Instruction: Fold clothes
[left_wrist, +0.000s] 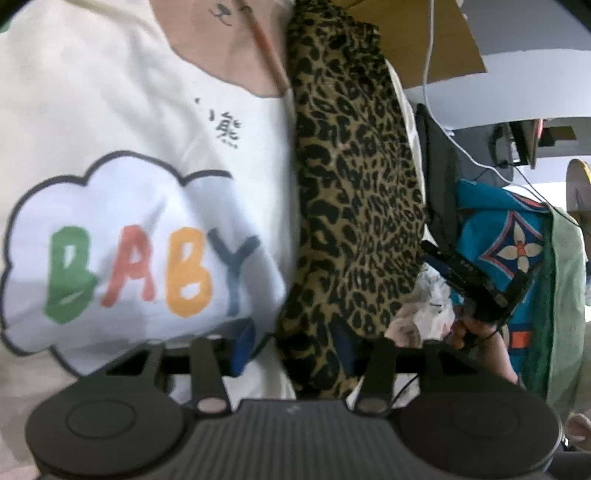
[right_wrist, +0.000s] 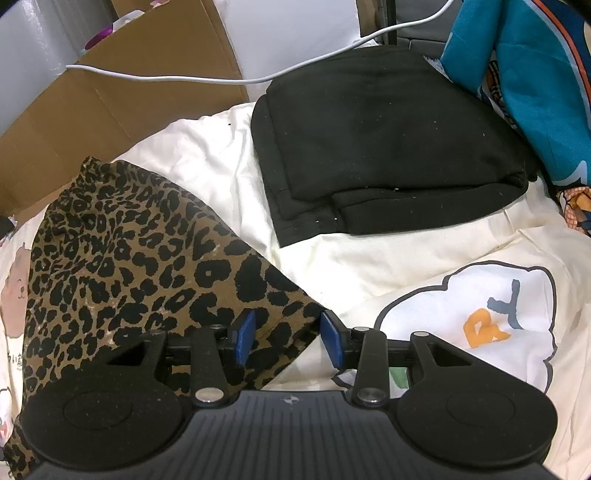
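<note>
Leopard-print garment (right_wrist: 122, 258) lies left of the folded black garment (right_wrist: 388, 147) on the cream sheet (right_wrist: 406, 254). Left gripper (left_wrist: 291, 350): opening cannot be determined. Right gripper (right_wrist: 288, 338): partly open around the leopard-print corner.

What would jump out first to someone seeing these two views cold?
Probably the leopard-print garment, lying across the cream BABY-print sheet with its corner between the open blue pads of the right gripper. Behind it sits a neatly folded black garment. In the left wrist view, the colourful BABY lettering fills the left half.
</note>
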